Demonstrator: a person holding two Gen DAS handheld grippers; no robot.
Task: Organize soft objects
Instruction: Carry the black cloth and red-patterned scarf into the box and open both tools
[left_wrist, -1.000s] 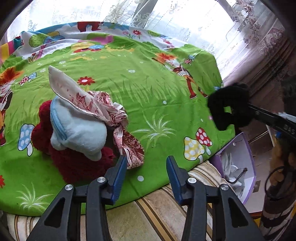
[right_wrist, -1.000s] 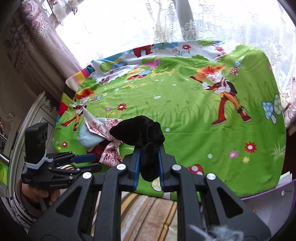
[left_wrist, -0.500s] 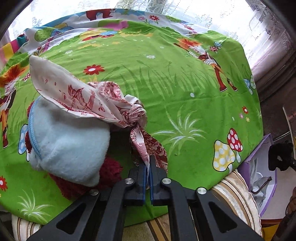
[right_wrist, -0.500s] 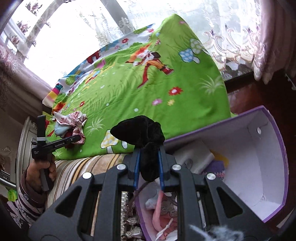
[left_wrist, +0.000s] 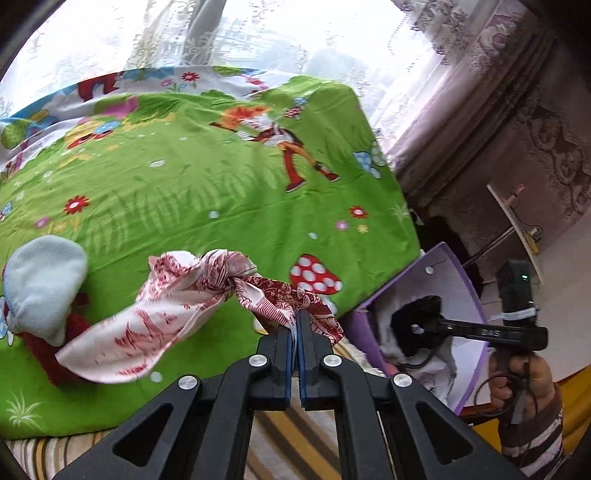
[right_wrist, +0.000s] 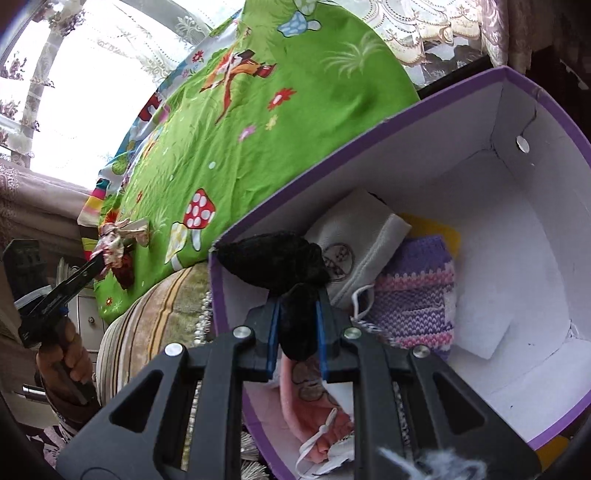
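My left gripper (left_wrist: 296, 332) is shut on a red-and-white patterned scarf (left_wrist: 192, 302) and holds it lifted above the green bedspread (left_wrist: 207, 184). A light blue fleece hat (left_wrist: 40, 280) lies on a dark red fuzzy item (left_wrist: 48, 354) at the left. My right gripper (right_wrist: 297, 332) is shut on a black fuzzy cloth (right_wrist: 277, 258) and holds it over the near corner of the purple box (right_wrist: 369, 136). The box also shows in the left wrist view (left_wrist: 469, 295), with the right gripper (left_wrist: 417, 328) and black cloth inside its opening.
The purple box holds a white cloth (right_wrist: 354, 236), a purple-pink knit piece (right_wrist: 413, 295), a pink item (right_wrist: 314, 410) and a yellow piece (right_wrist: 439, 229). A striped cushion (right_wrist: 155, 314) runs along the bed's front edge. Curtains (left_wrist: 480, 92) hang behind.
My left gripper shut on the scarf and lifted it off the hat pile, swinging right. My right gripper carried the black cloth from over the bed down to the purple box.
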